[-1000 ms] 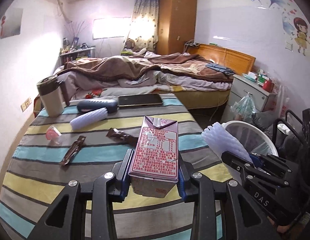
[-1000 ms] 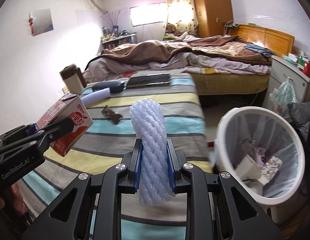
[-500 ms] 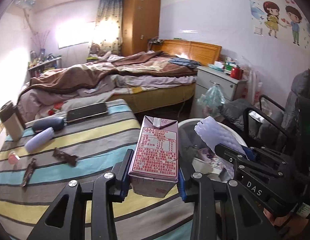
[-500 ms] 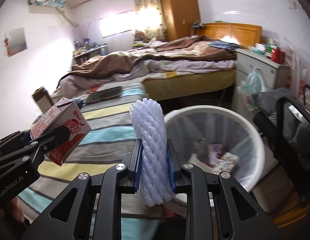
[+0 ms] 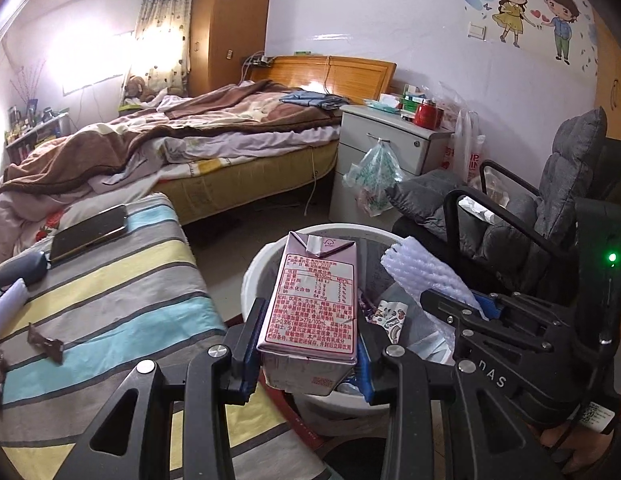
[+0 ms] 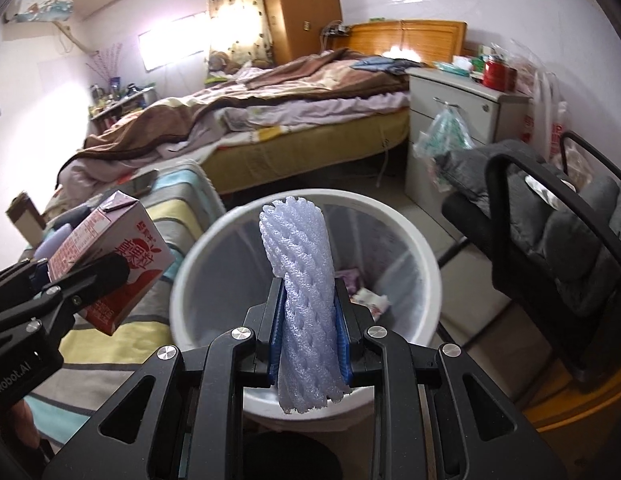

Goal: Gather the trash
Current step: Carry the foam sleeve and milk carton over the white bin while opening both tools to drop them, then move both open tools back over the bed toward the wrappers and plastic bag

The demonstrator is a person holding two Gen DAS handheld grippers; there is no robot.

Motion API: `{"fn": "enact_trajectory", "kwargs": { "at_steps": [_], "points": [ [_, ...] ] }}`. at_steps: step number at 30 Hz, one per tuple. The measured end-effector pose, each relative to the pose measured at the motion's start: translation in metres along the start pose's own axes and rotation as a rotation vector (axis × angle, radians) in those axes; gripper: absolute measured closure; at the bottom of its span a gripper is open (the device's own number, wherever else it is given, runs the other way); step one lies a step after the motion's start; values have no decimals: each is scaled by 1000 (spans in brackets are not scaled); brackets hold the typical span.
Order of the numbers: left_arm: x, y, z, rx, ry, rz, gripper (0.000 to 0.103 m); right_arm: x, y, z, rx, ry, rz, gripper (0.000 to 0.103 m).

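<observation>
In your left wrist view, your left gripper (image 5: 308, 354) has its fingers clamped on the drink carton (image 5: 312, 300), upright, with the white trash bin (image 5: 252, 276) just beyond and below it. In your right wrist view, your right gripper (image 6: 308, 330) pinches the foam net sleeve (image 6: 302, 280) over the bin's mouth.
</observation>
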State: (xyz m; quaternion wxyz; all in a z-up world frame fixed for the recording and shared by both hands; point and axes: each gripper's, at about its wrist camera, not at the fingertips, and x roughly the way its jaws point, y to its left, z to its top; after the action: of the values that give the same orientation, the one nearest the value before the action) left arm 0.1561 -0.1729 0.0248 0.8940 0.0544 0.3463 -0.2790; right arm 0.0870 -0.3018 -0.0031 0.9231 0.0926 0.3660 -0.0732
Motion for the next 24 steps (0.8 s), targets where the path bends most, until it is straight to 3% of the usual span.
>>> {"fn": "enact_trajectory", "kwargs": {
  "at_steps": [8,10,11,12,14,24],
  "points": [
    [31,1,0,-31,63,-45,65,18,-8,-4,-29,88,-25,74],
    [31,0,-2,-27,60,-40,58,19,-9,-5,-31,94,-45,68],
    [31,0,-3,-23,55,-37,52,18,-10,-6,-26,90,-44,60],
    [30,0,-3,-25,52,-39,52,17,-11,-7,-23,88,-35,49],
    [29,3,-4,-38,54,-45,52,14,-10,-7,-17,83,-21,44],
    [3,21,-8,-44,26,27,51,4,-3,-5,-14,51,-19,44]
  ]
}}
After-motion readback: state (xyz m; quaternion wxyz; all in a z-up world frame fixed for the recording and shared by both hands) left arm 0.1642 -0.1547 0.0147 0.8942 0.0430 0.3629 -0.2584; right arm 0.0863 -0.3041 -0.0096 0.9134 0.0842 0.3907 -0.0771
